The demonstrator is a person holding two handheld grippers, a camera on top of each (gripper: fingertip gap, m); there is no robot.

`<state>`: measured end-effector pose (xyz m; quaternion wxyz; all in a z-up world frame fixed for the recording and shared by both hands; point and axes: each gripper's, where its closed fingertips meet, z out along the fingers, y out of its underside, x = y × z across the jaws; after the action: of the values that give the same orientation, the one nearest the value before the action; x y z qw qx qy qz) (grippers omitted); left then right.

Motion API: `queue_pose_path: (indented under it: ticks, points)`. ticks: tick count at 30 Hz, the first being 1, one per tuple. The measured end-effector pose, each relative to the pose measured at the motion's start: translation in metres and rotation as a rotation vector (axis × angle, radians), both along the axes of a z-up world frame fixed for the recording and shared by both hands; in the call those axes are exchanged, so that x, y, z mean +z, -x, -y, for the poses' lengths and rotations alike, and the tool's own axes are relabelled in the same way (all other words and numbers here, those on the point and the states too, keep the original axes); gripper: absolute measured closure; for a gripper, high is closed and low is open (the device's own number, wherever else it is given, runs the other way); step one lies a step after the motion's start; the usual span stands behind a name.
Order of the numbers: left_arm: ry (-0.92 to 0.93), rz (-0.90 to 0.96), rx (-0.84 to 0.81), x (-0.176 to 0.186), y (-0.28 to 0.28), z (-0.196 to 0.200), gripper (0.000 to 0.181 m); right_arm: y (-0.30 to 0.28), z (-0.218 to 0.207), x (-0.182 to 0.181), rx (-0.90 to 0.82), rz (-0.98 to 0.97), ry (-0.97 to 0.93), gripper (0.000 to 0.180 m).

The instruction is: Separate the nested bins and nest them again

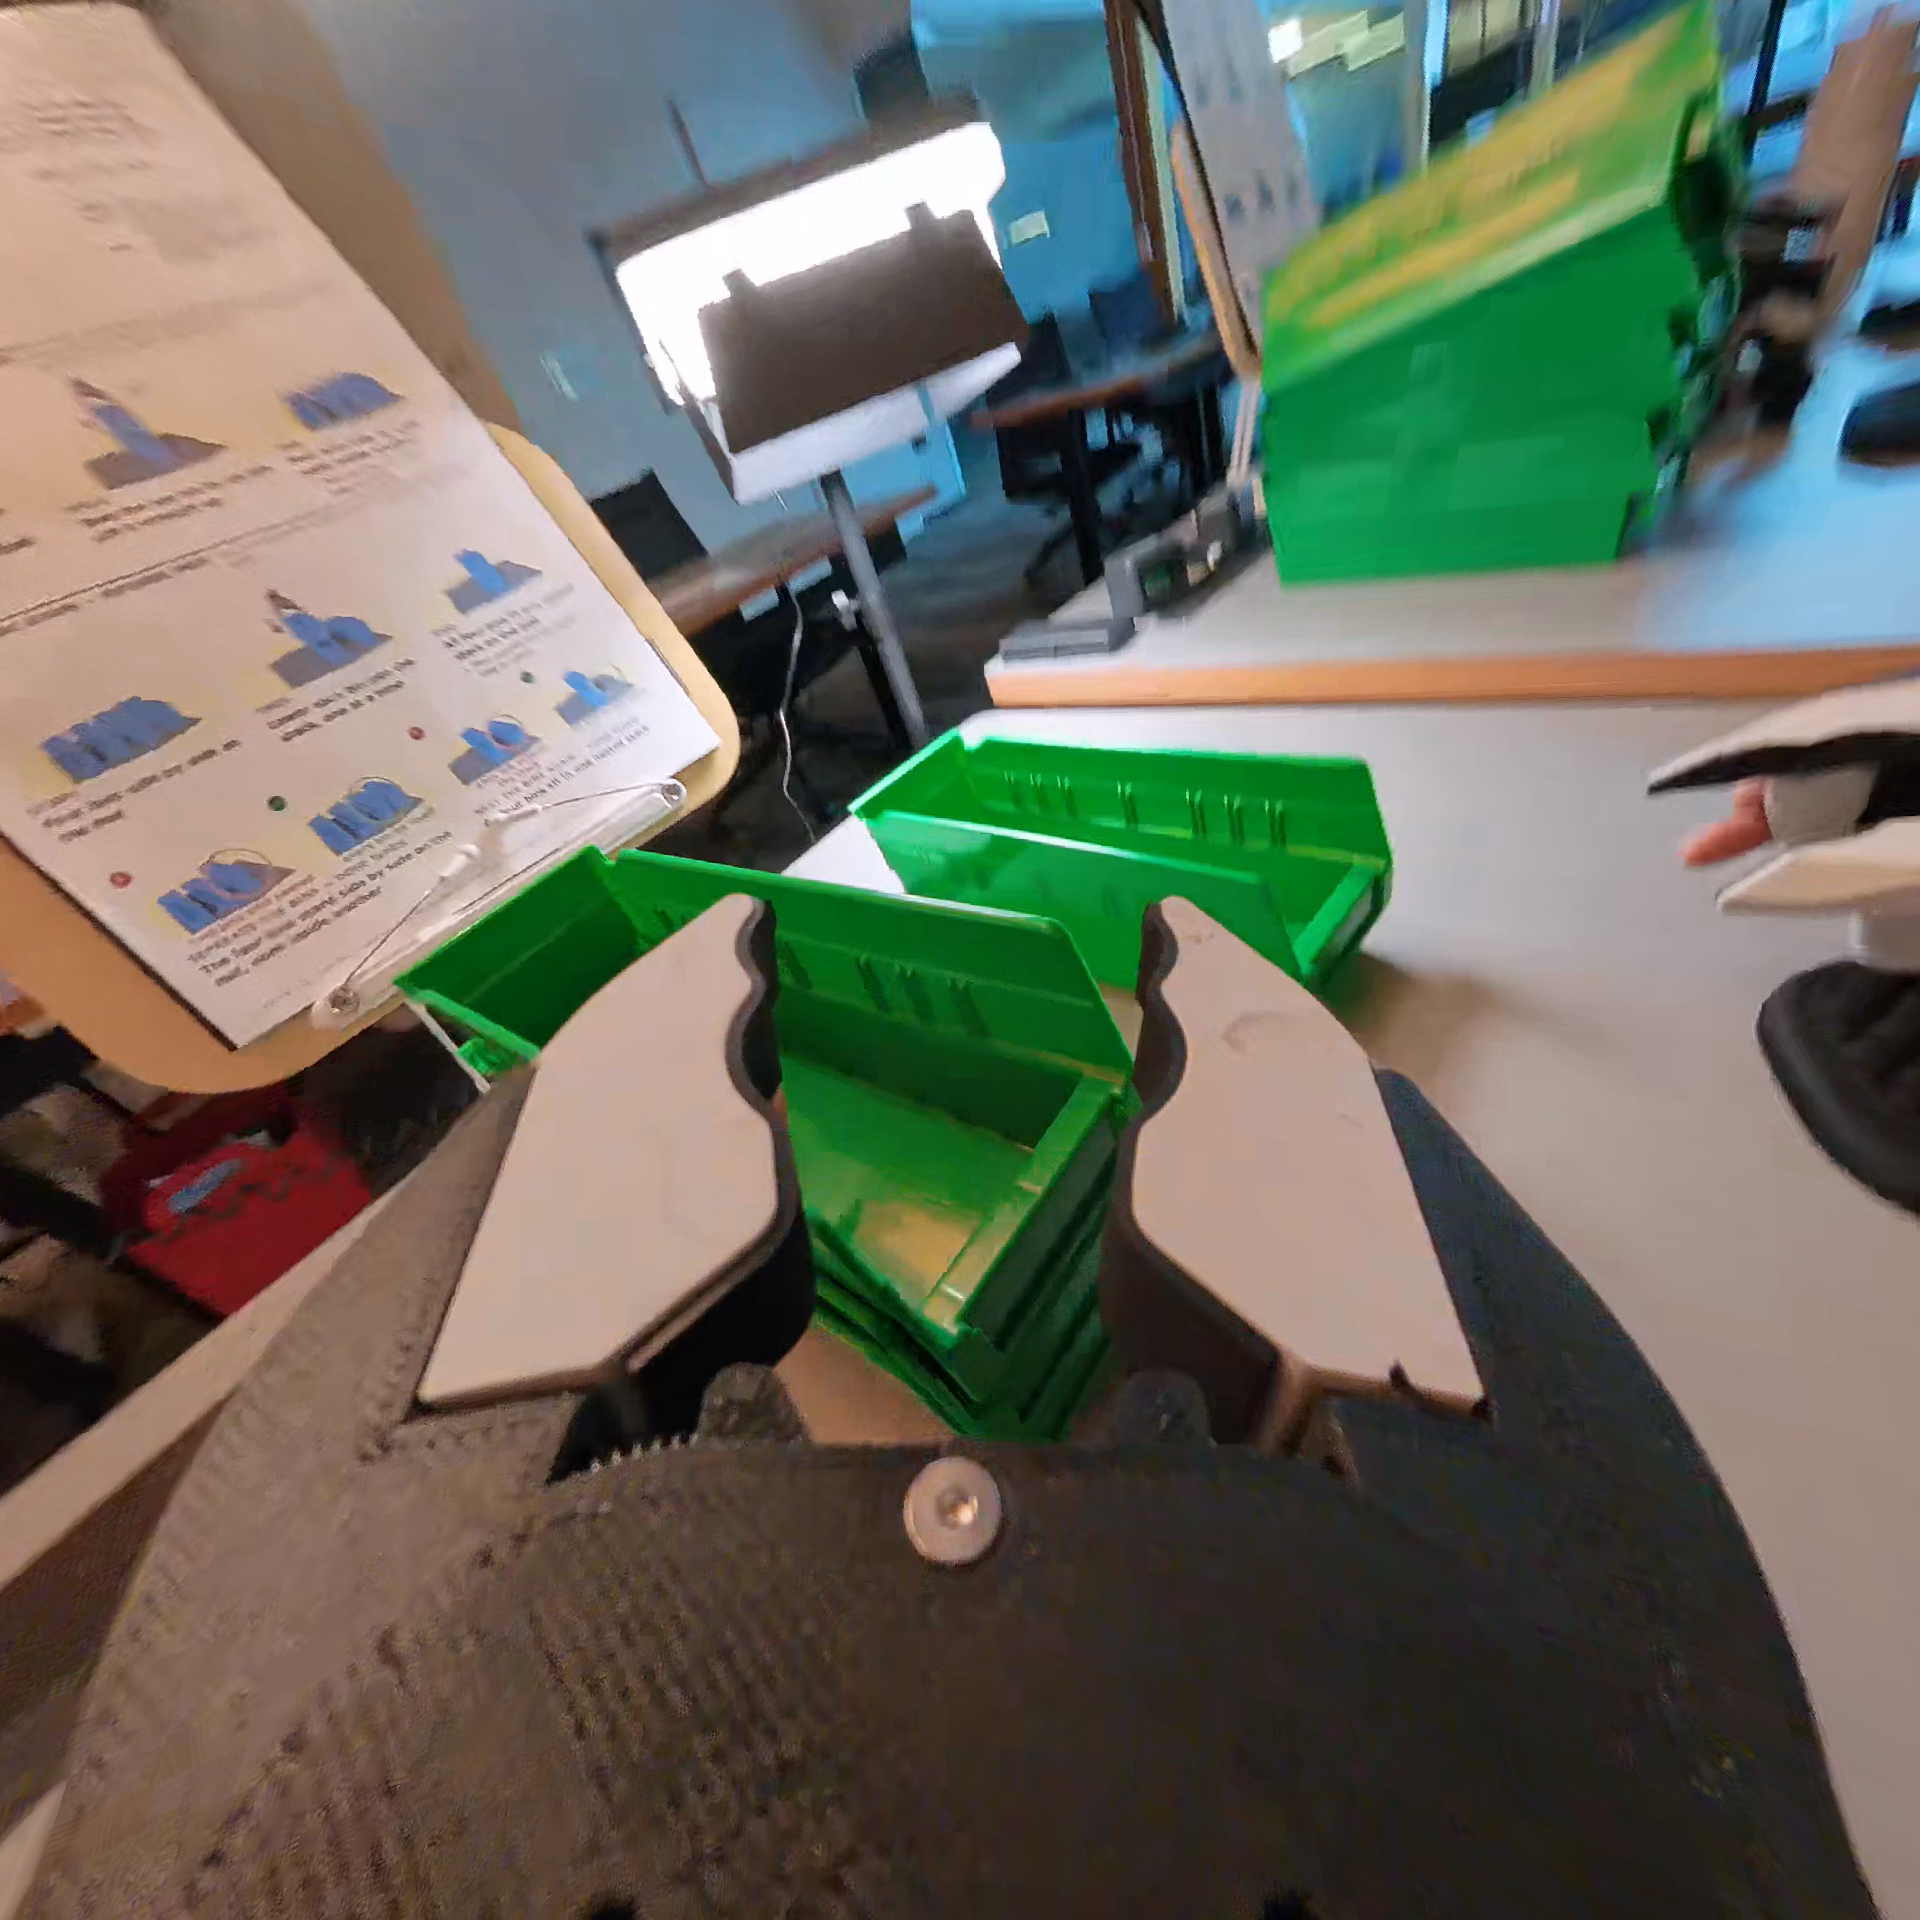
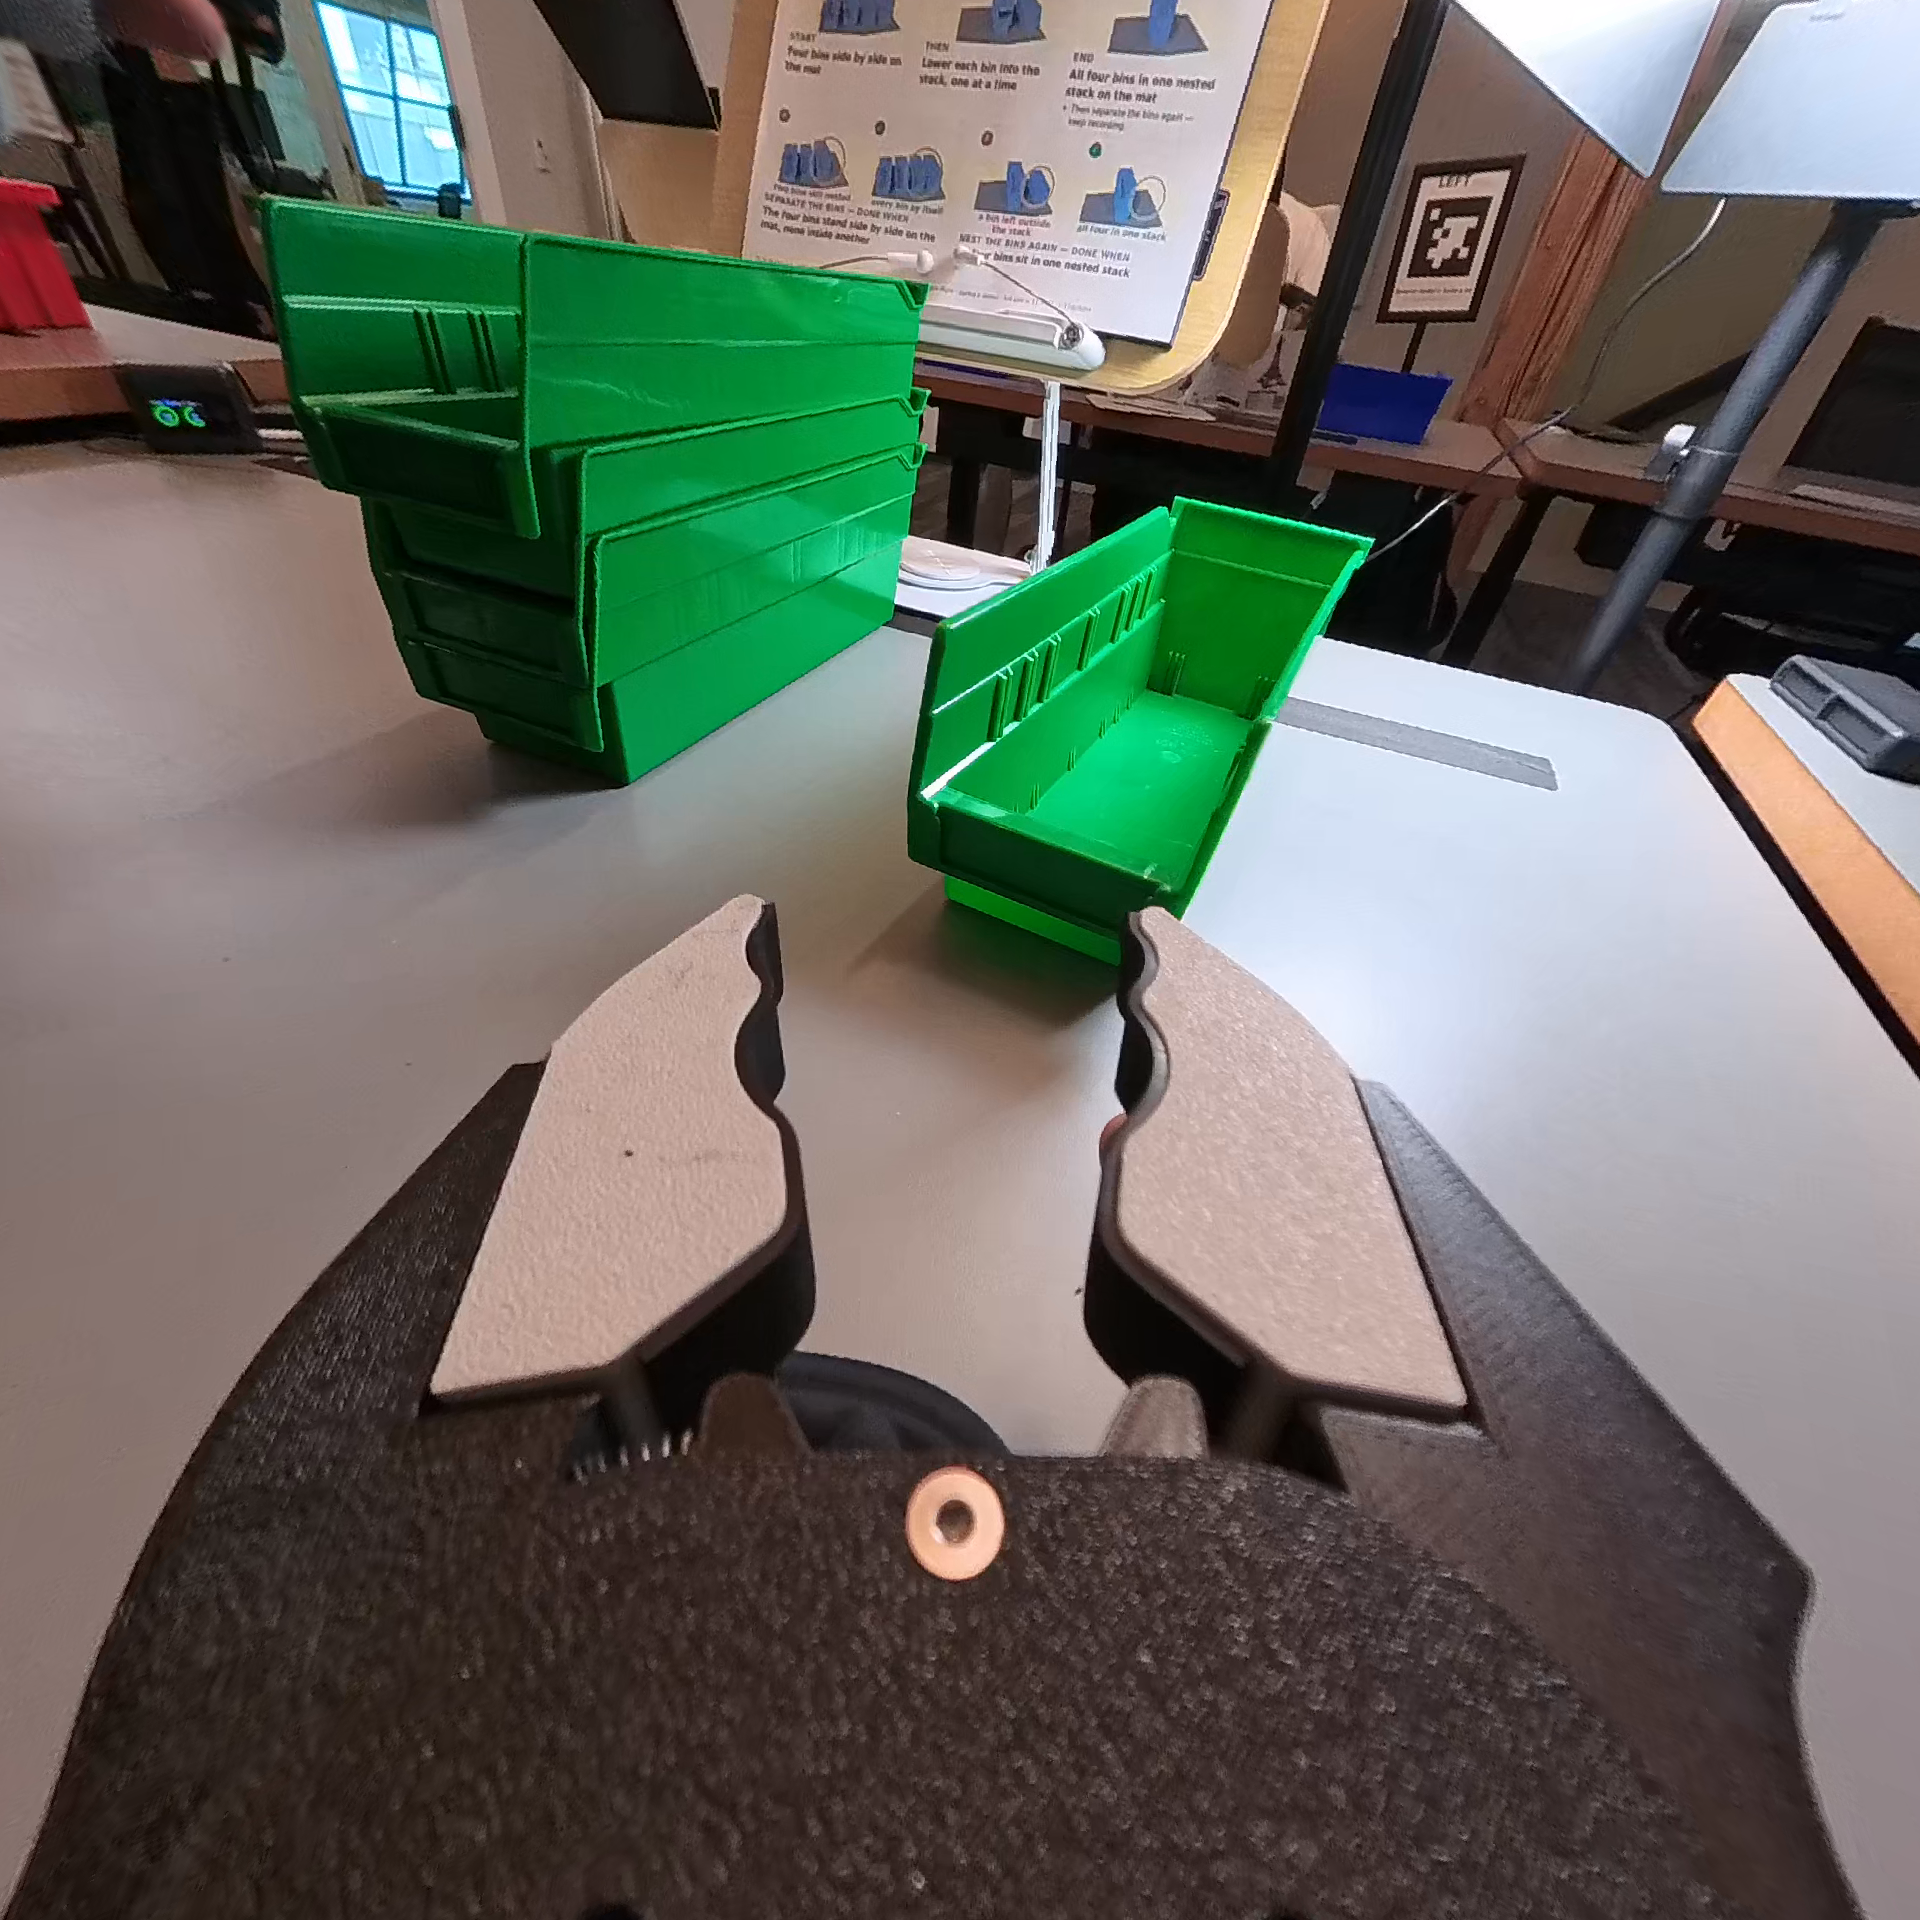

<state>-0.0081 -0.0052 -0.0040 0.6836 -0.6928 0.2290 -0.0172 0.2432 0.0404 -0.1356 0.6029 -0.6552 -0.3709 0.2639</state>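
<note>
Left tongs (image 1: 956, 925) spread, straddling the nested green bin stack (image 1: 935, 1174); right tongs (image 2: 951, 935) spread over the counter (image 2: 312, 987), the lone green bin (image 2: 1101, 748) just ahead.

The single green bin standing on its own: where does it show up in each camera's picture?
Left wrist view: upper middle, the single bin lies on the grey table beyond the nested stack.
Right wrist view: right of centre, the single bin sits just past the open fingers.
Shared landmark: the instruction sheet on its stand.
</note>
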Motion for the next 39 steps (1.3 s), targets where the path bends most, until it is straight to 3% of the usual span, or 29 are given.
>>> queue_pose_path:
  ticks: [3,12,16,21,26,31,35,39]
  points:
    - [-0.030,0.097,0.039,-0.009,0.023,0.017,0.113,0.004,0.000,0.002,0.020,0.021,-0.012,0.117]
    - [0.056,0.270,0.169,-0.083,0.092,0.081,0.116,0.041,-0.024,-0.007,0.121,0.301,-0.101,0.115]
    - [0.070,0.257,0.227,-0.102,0.112,0.099,0.116,0.062,-0.048,-0.026,0.207,0.588,-0.167,0.112]
    - [0.038,0.260,0.239,-0.099,0.119,0.104,0.118,0.073,-0.081,-0.056,0.300,1.051,-0.294,0.108]
    - [0.036,0.246,0.229,-0.101,0.117,0.104,0.119,0.072,-0.103,-0.080,0.361,1.334,-0.331,0.114]
    - [0.032,0.239,0.223,-0.101,0.116,0.107,0.120,0.078,-0.108,-0.093,0.427,1.340,-0.292,0.152]
    - [0.009,0.237,0.226,-0.096,0.116,0.110,0.121,0.080,-0.105,-0.086,0.419,1.335,-0.321,0.152]
    - [0.003,0.232,0.231,-0.096,0.118,0.110,0.121,0.086,-0.092,-0.055,0.412,1.306,-0.315,0.153]
